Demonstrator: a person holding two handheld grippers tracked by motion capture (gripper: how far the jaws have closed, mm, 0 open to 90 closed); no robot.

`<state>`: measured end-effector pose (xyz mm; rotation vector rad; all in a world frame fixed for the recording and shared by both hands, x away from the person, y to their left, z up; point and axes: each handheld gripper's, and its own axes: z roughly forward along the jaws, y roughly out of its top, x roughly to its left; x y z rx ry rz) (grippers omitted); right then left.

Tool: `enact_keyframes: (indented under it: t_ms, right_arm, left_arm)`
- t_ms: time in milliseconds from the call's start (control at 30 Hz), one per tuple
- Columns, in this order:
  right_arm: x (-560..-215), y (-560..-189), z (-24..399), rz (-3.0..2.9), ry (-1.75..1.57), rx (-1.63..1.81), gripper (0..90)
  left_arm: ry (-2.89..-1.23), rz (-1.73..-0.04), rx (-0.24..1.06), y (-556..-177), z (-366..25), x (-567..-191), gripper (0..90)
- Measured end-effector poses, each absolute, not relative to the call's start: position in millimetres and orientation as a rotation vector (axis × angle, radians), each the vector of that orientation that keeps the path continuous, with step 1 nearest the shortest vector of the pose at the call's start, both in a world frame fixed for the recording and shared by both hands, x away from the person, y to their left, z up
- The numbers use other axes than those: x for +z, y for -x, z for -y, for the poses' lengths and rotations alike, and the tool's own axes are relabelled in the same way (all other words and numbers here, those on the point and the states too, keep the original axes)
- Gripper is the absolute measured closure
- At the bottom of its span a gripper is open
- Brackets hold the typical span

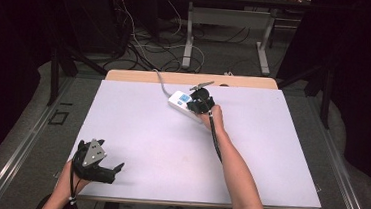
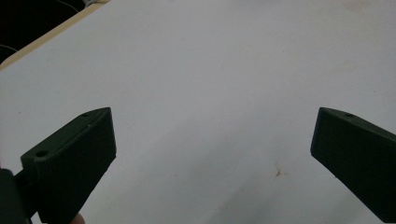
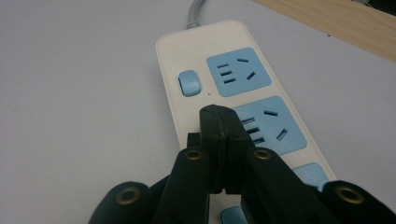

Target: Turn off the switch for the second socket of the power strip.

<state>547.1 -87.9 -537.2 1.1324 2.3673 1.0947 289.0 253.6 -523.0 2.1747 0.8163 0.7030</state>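
Closed right gripper (image 3: 223,140) over power strip (image 3: 224,79) switch (image 3: 188,82).

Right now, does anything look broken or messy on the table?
Nothing looks broken. The power strip lies flat and whole, slanted on the table. One small brownish mark stains the table by the left gripper.

Power strip (image 3: 243,102) near end — hidden behind closed fingers (image 3: 212,135); cord (image 3: 195,11) cropped.
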Motion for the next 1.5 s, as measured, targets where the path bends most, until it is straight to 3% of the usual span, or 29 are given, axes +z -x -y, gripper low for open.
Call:
enact_keyframes:
  t_ms: [1500]
  right_arm:
    - [-537.5,-546.8,87.8,-2.363,-1.146,1.109,90.0]
  left_arm:
    - [-2.173,-0.813,0.7,-289.1,-253.5,-523.0,0.0]
